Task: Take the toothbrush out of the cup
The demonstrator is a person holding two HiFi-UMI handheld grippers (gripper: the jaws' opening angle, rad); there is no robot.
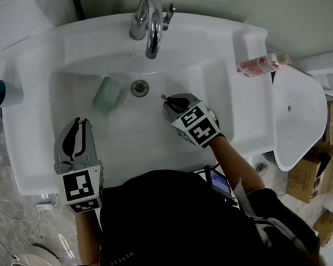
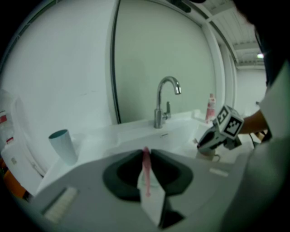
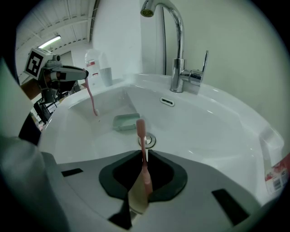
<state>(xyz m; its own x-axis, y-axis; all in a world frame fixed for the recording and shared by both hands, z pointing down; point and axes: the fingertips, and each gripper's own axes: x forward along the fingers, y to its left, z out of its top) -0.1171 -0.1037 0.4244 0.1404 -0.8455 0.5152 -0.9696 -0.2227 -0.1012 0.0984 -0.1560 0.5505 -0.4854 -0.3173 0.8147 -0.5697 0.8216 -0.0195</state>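
Two handheld grippers work over a white sink point(image 1: 201, 36), each with its jaws pinched on a pink brush. The left gripper point(image 1: 78, 123), by the basin's left wall, clamps a pink toothbrush point(image 3: 90, 97) by one end, so that it hangs down with its bristle head lowest, above the basin floor. The right gripper point(image 1: 171, 101), tilted steeply down over the middle of the basin, has its jaws pressed on a second pink toothbrush point(image 3: 141, 136), whose free end pokes out beyond them toward the drain point(image 1: 140, 87). Both brushes are out of the teal cup point(image 1: 4, 92), which stands upright on the sink's back left corner, well apart from them. A pale green object point(image 1: 107, 93) lies in the basin just left of the drain, below the chrome faucet point(image 1: 150, 19). A pink-and-white container point(image 1: 257, 65) sits on the right rim.
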